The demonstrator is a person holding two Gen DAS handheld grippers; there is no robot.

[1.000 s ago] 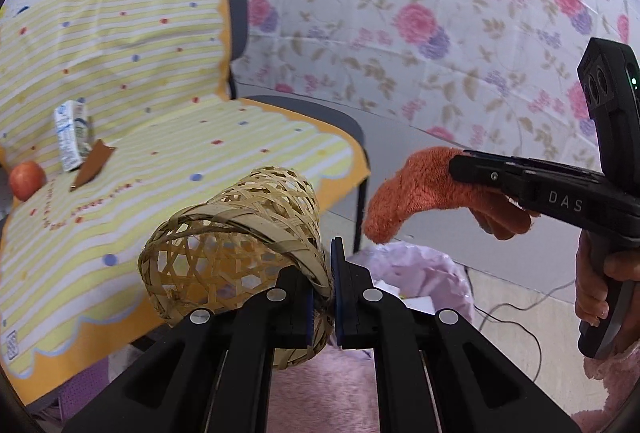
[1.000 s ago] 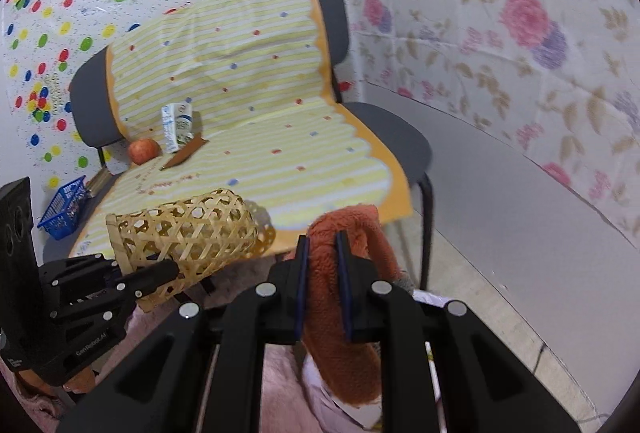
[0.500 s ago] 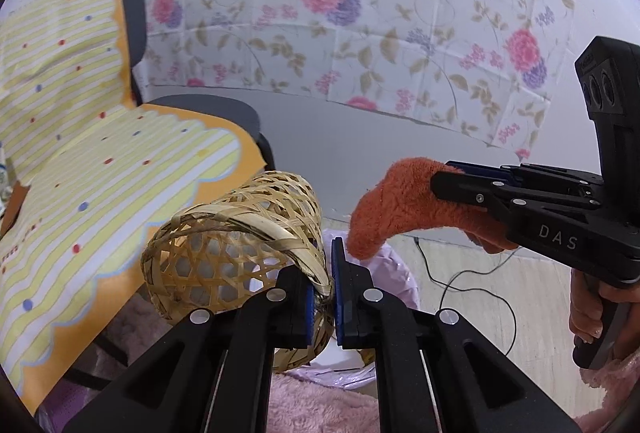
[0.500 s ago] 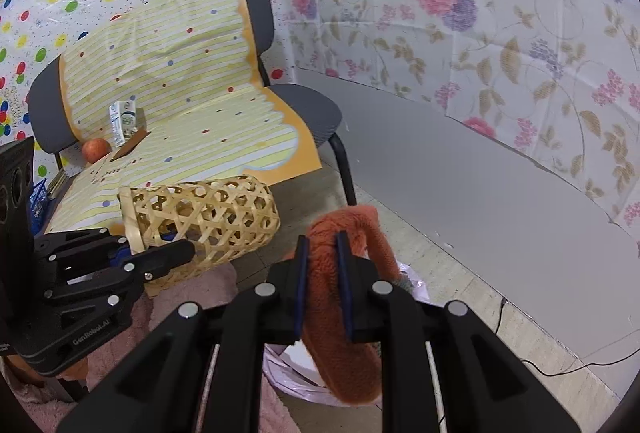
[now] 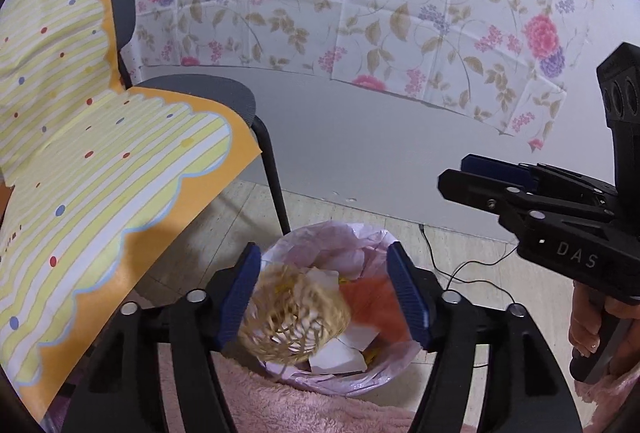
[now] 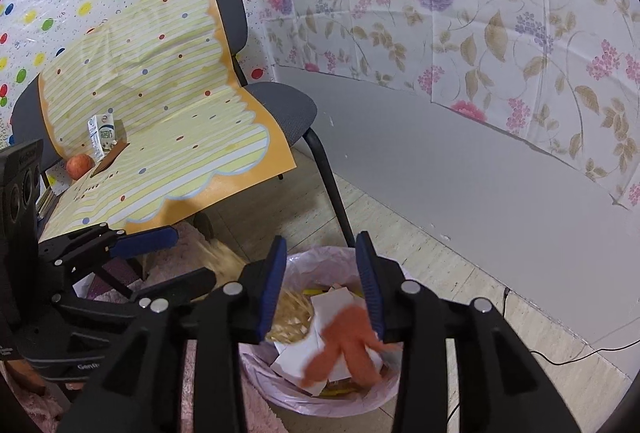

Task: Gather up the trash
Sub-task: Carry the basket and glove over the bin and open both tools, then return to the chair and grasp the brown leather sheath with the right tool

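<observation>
My left gripper (image 5: 324, 297) hangs over a bin with a pink liner (image 5: 332, 233), and its jaws are opening. The woven bamboo basket (image 5: 296, 317), blurred, drops free between the fingers into the bin. My right gripper (image 6: 320, 285) is over the same bin (image 6: 256, 365) with its jaws opening too. The orange fuzzy cloth (image 6: 344, 341) falls loose just below them onto white paper scraps. That cloth (image 5: 372, 301) shows beside the basket in the left wrist view. Each gripper appears in the other's view: the right gripper (image 5: 454, 173) at the right, the left gripper (image 6: 192, 256) at the left.
A grey chair (image 6: 280, 105) draped with a yellow striped cloth (image 6: 168, 105) stands left of the bin, its leg close to the rim. On it are a milk carton (image 6: 102, 137), an apple (image 6: 79, 165) and a brown scrap (image 6: 110, 161). A pink rug (image 5: 320, 413) lies near; a cable (image 5: 460, 265) crosses the floor.
Both grippers swung away from the chair to above the bin. They were shut on the basket and the orange cloth; now both have let go and the two things are dropping in.
</observation>
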